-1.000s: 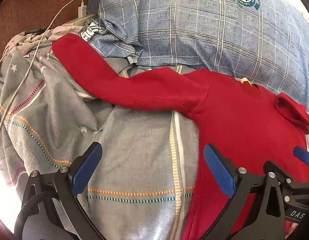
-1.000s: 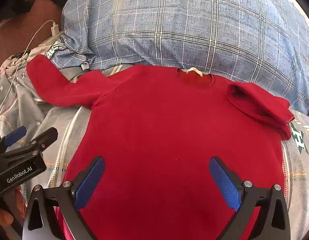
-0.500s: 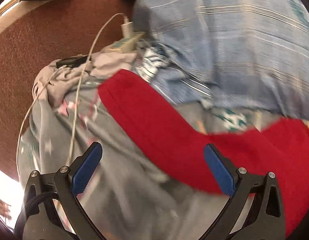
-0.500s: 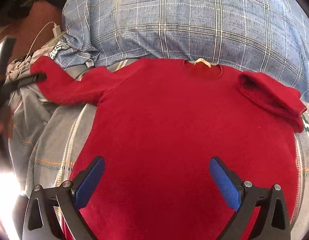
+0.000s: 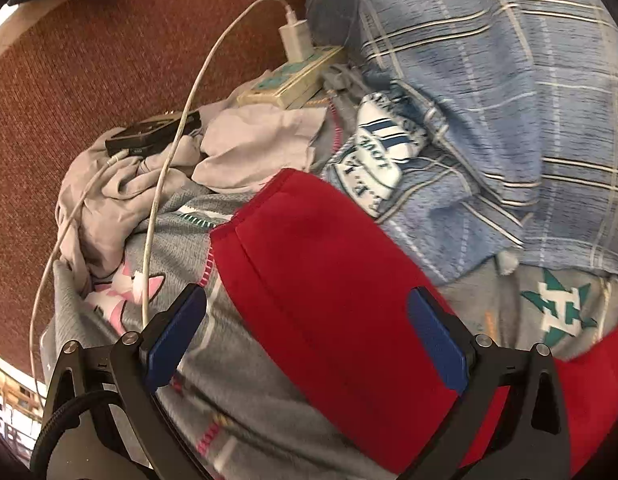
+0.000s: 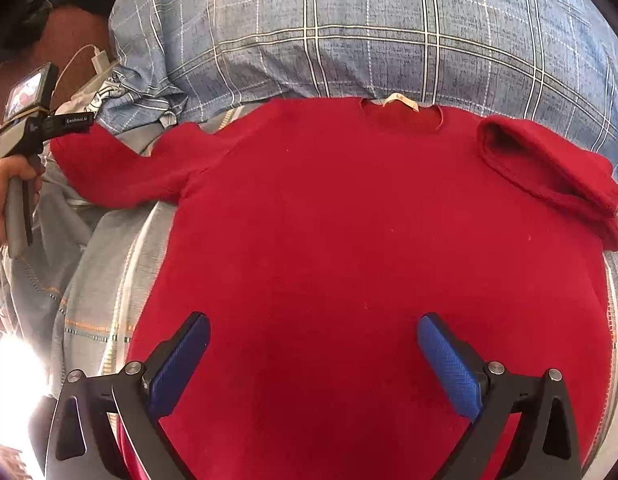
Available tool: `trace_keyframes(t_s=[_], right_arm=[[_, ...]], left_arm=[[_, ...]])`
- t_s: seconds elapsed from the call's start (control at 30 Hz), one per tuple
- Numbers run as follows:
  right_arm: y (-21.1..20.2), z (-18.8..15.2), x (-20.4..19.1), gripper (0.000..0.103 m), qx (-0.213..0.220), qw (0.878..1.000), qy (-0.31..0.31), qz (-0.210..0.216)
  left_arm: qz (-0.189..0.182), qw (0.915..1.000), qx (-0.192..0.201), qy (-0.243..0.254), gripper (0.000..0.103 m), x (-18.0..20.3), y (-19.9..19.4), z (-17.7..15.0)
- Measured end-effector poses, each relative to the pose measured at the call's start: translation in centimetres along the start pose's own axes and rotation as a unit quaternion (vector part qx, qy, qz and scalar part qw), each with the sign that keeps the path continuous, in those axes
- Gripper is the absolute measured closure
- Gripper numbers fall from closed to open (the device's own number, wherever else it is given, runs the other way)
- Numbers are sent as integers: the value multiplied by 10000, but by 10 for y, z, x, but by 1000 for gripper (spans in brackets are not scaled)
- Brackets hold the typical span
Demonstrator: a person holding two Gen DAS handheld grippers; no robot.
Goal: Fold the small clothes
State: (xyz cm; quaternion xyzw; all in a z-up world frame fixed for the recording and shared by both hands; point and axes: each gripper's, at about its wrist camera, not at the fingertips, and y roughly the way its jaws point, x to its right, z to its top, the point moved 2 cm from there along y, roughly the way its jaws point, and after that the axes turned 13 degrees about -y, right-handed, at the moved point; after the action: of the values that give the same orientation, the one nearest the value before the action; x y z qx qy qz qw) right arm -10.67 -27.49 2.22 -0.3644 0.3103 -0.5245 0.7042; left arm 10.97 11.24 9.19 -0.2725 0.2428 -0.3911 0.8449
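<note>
A soft, light red knitted sweater (image 6: 369, 248) is spread flat beneath the wide-open right gripper (image 6: 313, 360), while its limp outstretched sleeve (image 5: 333, 280), best pinched at the cuff just ahead, is straddled by the wide-open, empty left gripper (image 5: 309, 344).

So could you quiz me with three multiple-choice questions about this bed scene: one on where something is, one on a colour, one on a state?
1. Where does the white charger sit?
A. in the power strip
B. on the sweater
C. on the floor

2. What colour is the sweater?
A. green
B. red
C. black

3. How is the left gripper?
A. shut on cloth
B. out of view
C. open over the left sleeve

Answers: 1 A, it stands plugged into the strip. 2 B, red all over. 3 C, its blue pads stand wide apart above the cuff.
</note>
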Motion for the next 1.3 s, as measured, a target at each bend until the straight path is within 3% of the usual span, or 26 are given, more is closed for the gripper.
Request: trace_keyframes(t_s=[0.13,0.2,0.23,0.3,0.37,0.43,0.63,0.77,0.93,1.23,1.3], right_arm=[[3,-2,1,0,-33,10000,20,9],[3,-2,1,0,-48,10000,20,-6],[3,-2,0,0,-50,10000,16,-13],[3,-2,-1,0,-49,10000,7,-20],[3,-3,-2,0,-41,10000,2,-13],[3,-3,-3,0,-42,10000,0,-14],[0,-4,-4,0,9,10000,49,20],[-9,-2,3,0,134,9998,128,-29],[-25,-8,33,0,359,9982,484,-53],[-31,-33,101,0,304,9901,1370,-59],[-30,-37,110,0,288,9892,1434,-105]], left_arm=[[-172,9996,-203,-94,22,-1,15,2],[-105,9999,-4,1,47,0,16,4],[-66,10000,36,41,54,0,16,4],[-129,9999,53,33,88,-1,14,6],[-306,9995,-7,-80,88,-2,2,5],[-478,9985,227,-142,89,-2,-17,6],[-1635,9850,545,31,91,28,-97,-7],[-2626,9638,367,271,91,70,-155,-28],[-3460,9357,57,687,91,136,-208,-69],[-4091,8982,-716,1438,91,229,-235,-168],[-4255,8875,-907,1516,79,240,-232,-181]])
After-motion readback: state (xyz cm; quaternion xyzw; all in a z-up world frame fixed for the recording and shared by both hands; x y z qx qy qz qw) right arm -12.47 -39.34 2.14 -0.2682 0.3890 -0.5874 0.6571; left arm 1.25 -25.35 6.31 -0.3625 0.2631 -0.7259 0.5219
